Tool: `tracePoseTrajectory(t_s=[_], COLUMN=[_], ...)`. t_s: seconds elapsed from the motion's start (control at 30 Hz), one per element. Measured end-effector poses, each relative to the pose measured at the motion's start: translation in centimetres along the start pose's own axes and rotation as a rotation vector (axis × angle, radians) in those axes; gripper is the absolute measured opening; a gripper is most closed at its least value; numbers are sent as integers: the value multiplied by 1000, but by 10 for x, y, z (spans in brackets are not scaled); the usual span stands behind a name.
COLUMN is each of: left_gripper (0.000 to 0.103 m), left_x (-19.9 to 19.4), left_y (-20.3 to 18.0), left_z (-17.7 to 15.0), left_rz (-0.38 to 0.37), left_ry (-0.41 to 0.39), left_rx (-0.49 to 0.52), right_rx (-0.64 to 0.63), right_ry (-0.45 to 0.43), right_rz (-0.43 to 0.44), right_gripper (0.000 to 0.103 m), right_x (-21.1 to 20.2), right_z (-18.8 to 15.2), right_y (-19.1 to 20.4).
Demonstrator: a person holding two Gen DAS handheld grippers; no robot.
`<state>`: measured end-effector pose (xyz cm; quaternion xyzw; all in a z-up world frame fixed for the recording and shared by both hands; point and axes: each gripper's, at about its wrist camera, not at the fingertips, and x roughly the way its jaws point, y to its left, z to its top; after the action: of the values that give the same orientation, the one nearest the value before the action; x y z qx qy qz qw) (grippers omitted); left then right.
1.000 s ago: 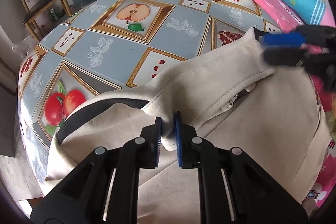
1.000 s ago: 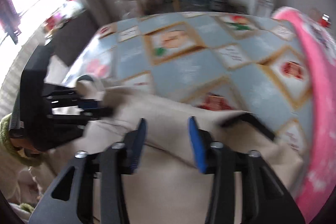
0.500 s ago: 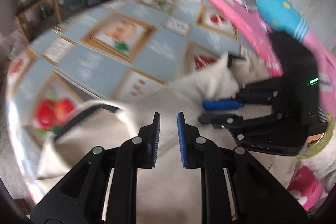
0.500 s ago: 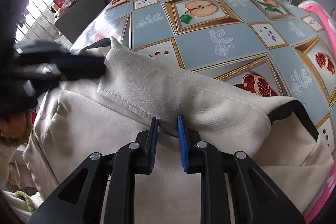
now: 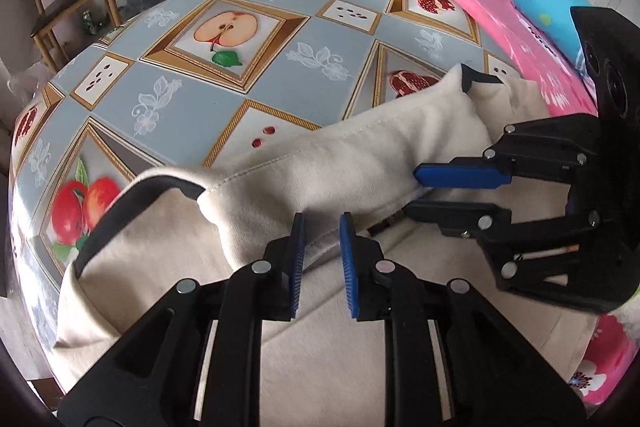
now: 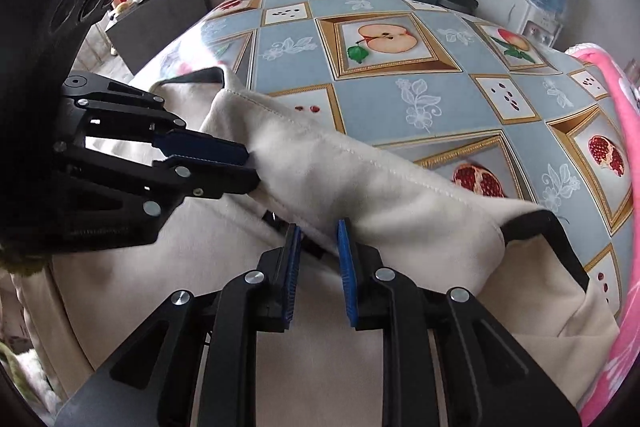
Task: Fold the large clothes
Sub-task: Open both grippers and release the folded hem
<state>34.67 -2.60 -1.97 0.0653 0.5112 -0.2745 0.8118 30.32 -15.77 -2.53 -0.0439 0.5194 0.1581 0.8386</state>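
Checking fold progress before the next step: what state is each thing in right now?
Cream garment: lying spread out, one edge folded over into a raised ridge.
Left gripper: shut on the garment's folded edge.
Right gripper: shut on the same folded edge.
Tablecloth: flat, partly covered by the garment.

cream garment (image 5: 360, 155) with black trim, edge folded over, on table

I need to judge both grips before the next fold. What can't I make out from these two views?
- Left wrist view: the near part of the cream garment lies behind the left gripper; its near edge is cut off by the frame.
- Right wrist view: the same lies behind the right gripper.
- Both views: whether the pads really pinch the fold; the contact lies under the cloth.
- Garment type: bunched, unclear.
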Motion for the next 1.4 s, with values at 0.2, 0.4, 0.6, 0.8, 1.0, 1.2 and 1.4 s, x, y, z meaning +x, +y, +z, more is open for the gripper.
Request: tracePoseTrajectory(t_s=[0.2, 0.4, 0.6, 0.8, 1.0, 1.2, 1.4], left_gripper=[17, 17, 33, 32, 32, 32, 32], left_x=[-1, -12, -23, -4, -5, -6, -8], left_y=[7, 8, 16, 15, 15, 14, 14], left_z=[-4, -6, 19, 8, -3, -9, -13], left_rz=[-39, -49, 48, 98, 77, 72, 73], left_ry=[-34, -46, -124, -93, -87, -91, -104], left_rx=[-59, -75, -87, -74, -66, -56, -51], right_rx=[100, 124, 135, 215, 278, 303, 159], right_ry=[-85, -55, -71, -133, -59, -104, -69], right_rz=[89, 132, 127, 78, -119, -91, -15], right_gripper=[19, 20, 20, 22, 25, 26, 28], right_x=[-20, 9, 10, -29, -8, -32, -7], right_z=[14, 9, 5, 4, -6, 2, 12], right_y=[-3, -3, 0, -32, -81, -64, -8])
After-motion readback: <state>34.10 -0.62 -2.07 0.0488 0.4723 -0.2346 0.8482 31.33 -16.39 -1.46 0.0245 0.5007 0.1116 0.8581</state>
